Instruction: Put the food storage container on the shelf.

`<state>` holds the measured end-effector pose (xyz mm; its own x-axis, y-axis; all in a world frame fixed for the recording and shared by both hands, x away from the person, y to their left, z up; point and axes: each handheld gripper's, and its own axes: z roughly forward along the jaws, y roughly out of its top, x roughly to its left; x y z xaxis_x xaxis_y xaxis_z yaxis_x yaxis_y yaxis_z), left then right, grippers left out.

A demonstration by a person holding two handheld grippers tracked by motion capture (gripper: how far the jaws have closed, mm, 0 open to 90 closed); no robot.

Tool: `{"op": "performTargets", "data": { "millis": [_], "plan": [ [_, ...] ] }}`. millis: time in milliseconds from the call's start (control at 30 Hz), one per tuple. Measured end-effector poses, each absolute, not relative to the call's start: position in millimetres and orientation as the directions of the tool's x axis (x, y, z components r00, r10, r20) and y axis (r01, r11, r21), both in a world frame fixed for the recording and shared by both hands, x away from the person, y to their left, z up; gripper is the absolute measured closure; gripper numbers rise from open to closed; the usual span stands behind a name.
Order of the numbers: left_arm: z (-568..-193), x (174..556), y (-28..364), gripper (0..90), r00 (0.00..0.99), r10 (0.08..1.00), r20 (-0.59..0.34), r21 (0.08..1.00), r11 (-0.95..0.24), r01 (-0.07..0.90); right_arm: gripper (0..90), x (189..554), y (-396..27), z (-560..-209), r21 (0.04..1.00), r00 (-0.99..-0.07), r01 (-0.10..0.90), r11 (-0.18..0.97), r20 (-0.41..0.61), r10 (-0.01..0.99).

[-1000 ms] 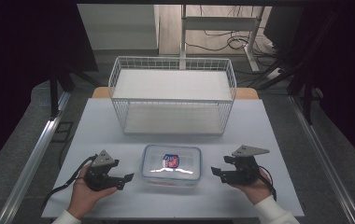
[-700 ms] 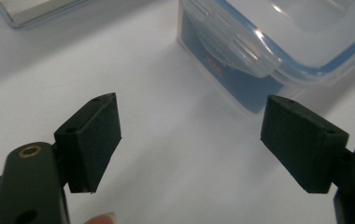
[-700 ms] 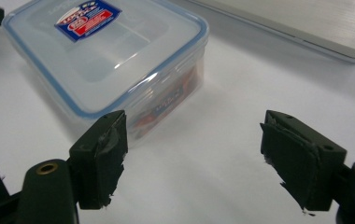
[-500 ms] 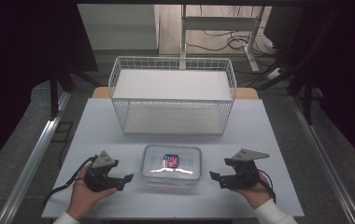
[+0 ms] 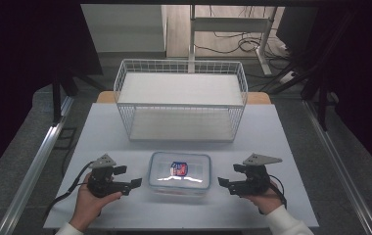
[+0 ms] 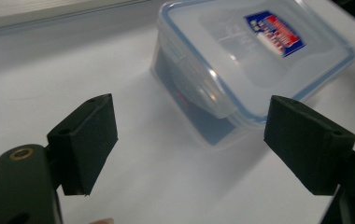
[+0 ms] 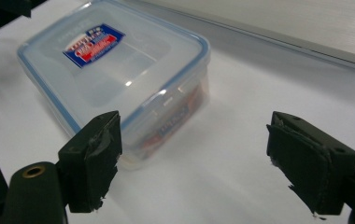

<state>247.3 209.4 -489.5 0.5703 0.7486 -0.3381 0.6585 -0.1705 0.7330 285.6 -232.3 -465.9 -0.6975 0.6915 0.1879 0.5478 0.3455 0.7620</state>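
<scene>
- The white tabletop [image 5: 125,122] carried the same layout as a second before: nothing on it had shifted.
- The wire basket [image 5: 181,100] stood at the far side, well apart from both hands, in the same spot as in the earlier frames; in the gripper views just a strip of its pale floor showed, cut off by the top edge.
- The clear plastic container [image 5: 179,172] (blue-rimmed lid snapped on, a red and blue label on top) lay near the front edge, between the two tools, and had not moved. Its contents were hard to make out; something reddish showed dimly through the side wall in the right gripper view [image 7: 115,70].
- The left hand-held gripper [image 5: 134,183] rested on the tabletop just left of the container, pointing at its short side. Its jaws had just been opening and stood wide apart with nothing between them; compared with a second ago, it sat slightly closer to the container. In its own view the container [image 6: 255,60] lay ahead, partly cropped at the right.
- The right hand-held gripper [image 5: 221,181] mirrored it on the other side, in the same place as before, jaws just opened further and empty, their pads visibly worn (ragged edges).
</scene>
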Motion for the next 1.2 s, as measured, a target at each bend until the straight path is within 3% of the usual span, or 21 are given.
{"op": "performTargets", "data": {
  "millis": [300,500,1033,1200],
  "plan": [
    [-490,268,209,15.1,0.550,0.680,-0.484,0.687,-0.095,0.721,17.4,286,-226,-468,0.744,-0.688,0.594,0.306,0.272,0.673],
    [-501,295,201,13.1,0.527,0.610,-0.591,0.624,-0.068,0.779,16.8,285,-226,-468,0.741,-0.687,0.597,0.307,0.274,0.673],
    [-522,322,178,15.6,0.541,0.517,-0.663,0.561,-0.135,0.817,15.9,287,-229,-473,0.731,-0.681,0.610,0.305,0.288,0.673],
    [-525,322,177,16.9,0.539,0.510,-0.670,0.547,-0.150,0.823,12.4,302,-219,-480,0.685,-0.640,0.690,0.234,0.427,0.639]
  ]
}}
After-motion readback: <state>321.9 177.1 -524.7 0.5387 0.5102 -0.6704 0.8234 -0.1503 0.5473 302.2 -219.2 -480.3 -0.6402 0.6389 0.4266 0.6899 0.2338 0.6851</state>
